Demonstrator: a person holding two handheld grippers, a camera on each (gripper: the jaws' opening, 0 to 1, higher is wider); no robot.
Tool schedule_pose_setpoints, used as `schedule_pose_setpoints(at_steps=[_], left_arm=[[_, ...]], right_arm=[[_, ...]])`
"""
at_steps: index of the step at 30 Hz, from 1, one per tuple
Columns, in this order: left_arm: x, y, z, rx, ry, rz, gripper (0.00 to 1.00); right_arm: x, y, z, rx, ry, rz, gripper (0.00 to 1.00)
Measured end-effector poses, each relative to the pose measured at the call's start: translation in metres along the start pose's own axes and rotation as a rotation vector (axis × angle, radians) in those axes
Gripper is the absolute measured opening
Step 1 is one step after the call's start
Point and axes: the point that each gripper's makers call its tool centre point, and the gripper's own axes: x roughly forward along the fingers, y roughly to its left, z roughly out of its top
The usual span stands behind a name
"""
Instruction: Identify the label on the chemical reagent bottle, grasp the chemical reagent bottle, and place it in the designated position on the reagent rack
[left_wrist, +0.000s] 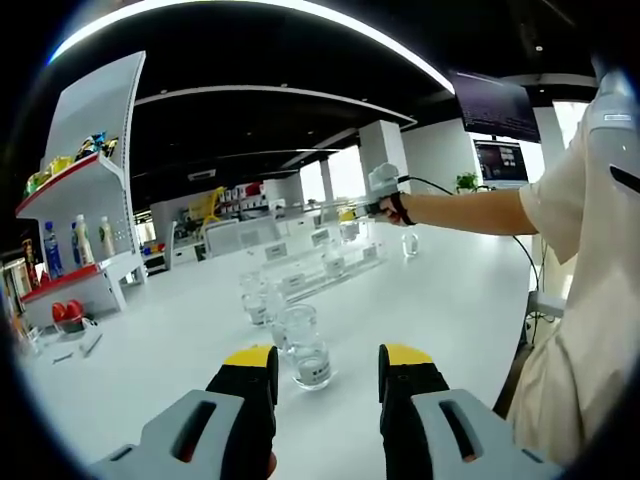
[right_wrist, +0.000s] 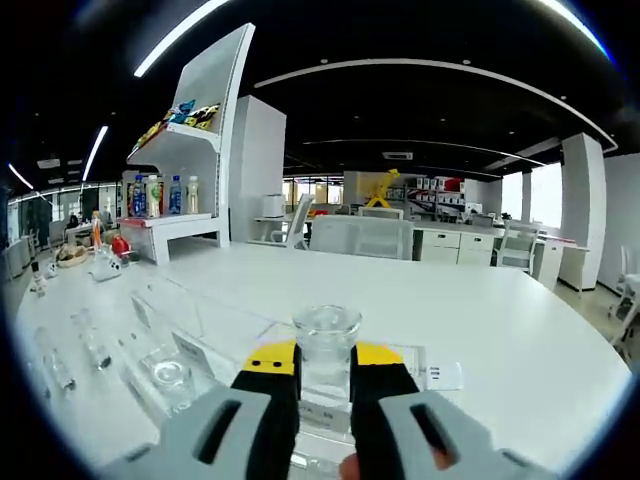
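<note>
The label on the bottle (left_wrist: 308, 352) is too small to read; the right hand-held gripper (right_wrist: 325, 385) covers the lower sides of its bottle (right_wrist: 326, 362), and the rack tags (right_wrist: 192, 352) are illegible

Yellow-tipped black jaws on the grey right tool (right_wrist: 325, 385) flank a clear glass reagent bottle (right_wrist: 327, 352) over the white tabletop (right_wrist: 520, 330).
</note>
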Motion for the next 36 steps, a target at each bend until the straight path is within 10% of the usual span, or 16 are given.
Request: schedule_pose_setpoints(at_steps=[36], left_arm=[[0.0016,-0.0064,0.0017,0.007,0.001,-0.019,0.41]], right_arm=[[-0.0072,0.0001,-0.0020,0.008,0.024,0.007,0.25]])
